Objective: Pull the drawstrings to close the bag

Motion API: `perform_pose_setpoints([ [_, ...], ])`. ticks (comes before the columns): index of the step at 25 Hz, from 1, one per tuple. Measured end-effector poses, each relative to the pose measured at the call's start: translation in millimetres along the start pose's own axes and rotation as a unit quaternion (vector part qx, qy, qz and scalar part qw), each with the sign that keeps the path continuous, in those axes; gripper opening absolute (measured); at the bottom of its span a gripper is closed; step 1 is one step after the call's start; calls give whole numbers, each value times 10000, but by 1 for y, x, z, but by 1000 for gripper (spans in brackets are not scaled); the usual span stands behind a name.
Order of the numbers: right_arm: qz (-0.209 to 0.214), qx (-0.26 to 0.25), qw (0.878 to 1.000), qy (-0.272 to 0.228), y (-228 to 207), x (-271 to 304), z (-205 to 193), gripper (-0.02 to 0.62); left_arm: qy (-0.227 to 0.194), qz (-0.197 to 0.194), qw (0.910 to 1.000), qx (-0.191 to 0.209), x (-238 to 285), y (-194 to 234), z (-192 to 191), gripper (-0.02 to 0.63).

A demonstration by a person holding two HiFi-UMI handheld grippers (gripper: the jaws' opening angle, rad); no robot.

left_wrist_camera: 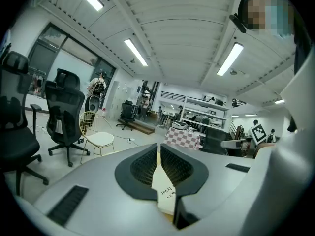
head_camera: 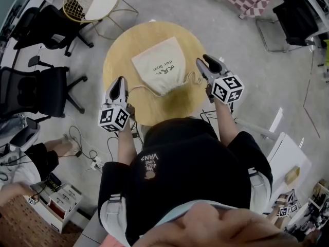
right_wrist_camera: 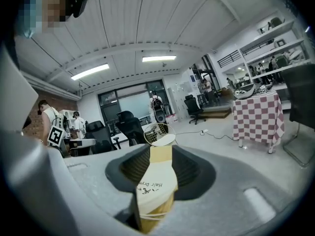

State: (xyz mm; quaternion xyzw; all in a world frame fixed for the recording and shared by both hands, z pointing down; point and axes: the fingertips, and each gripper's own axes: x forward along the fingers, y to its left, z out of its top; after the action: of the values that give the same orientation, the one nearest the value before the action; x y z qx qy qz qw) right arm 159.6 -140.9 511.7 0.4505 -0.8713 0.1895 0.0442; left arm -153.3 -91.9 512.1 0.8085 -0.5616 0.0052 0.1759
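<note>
Cream bag (head_camera: 160, 66) mid-counter, a cord running out to each pair of tongs.

The bag lies flat on the round wooden counter (head_camera: 123, 50), printed "Hair Dryer". Its far end is broad and its near end narrows to a puckered mouth facing the person. The left drawstring (head_camera: 139, 89) trails from the mouth to the left tongs (head_camera: 121, 81), which sit at the counter's near-left rim. In the left gripper view these tongs (left_wrist_camera: 158, 154) are clenched to a thin slit, and I cannot tell whether cord is nipped there. The right drawstring (head_camera: 191, 77) loops toward the right tongs (head_camera: 205, 62) at the right rim. These tongs (right_wrist_camera: 160, 156) are released, with the bag (right_wrist_camera: 155, 191) showing in the gap. Bare wood rings the bag. Black office chairs (head_camera: 36, 89) crowd the left and a wire chair (head_camera: 92, 4) stands beyond, with open grey floor (head_camera: 257, 71) to the right.
</note>
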Motion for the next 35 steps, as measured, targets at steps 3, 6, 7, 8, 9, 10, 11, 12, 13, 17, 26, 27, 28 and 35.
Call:
perform_pose_setpoints([
  [3,87,-62,9999,-96,7,-3,9,131,-85,-60,9999,90,0,-7,9,32],
  [6,129,-125,9996,-212,13,-6,17,112,-134,-125,9997,184,0,-14,14,32],
  [7,146,-147,9995,-258,15,-7,20,98,-146,-146,9995,220,0,-16,16,32],
  [8,170,-170,9993,-298,18,-8,23,97,-158,-165,9994,259,0,-19,17,32],
  [9,194,-197,9991,-331,21,-9,25,97,-171,-183,9992,296,0,-21,19,32],
  [10,214,-229,9989,-361,23,-9,28,97,-187,-203,9991,322,0,-22,21,32],
  [11,226,-267,9986,-388,26,-10,30,97,-205,-223,9990,338,0,-24,22,32],
  [12,234,-306,9984,-410,28,-10,31,95,-222,-242,9988,350,0,-26,23,32],
  [13,246,-339,9982,-427,30,-10,32,79,-238,-262,9987,367,-1,-27,24,32],
  [17,326,-423,9976,-449,38,-12,34,54,-332,-360,9976,484,-4,-37,29,32],
  [26,418,-504,9967,-473,45,-13,36,-2,-433,-429,9961,638,-5,-50,34,32],
  [27,426,-510,9967,-468,46,-13,36,-2,-439,-433,9959,655,-5,-51,34,32],
  [28,432,-519,9966,-462,47,-13,36,-2,-445,-440,9958,667,-6,-52,34,32],
  [35,530,-632,9958,-398,55,-17,36,-3,-440,-492,9949,761,-9,-61,33,32],
])
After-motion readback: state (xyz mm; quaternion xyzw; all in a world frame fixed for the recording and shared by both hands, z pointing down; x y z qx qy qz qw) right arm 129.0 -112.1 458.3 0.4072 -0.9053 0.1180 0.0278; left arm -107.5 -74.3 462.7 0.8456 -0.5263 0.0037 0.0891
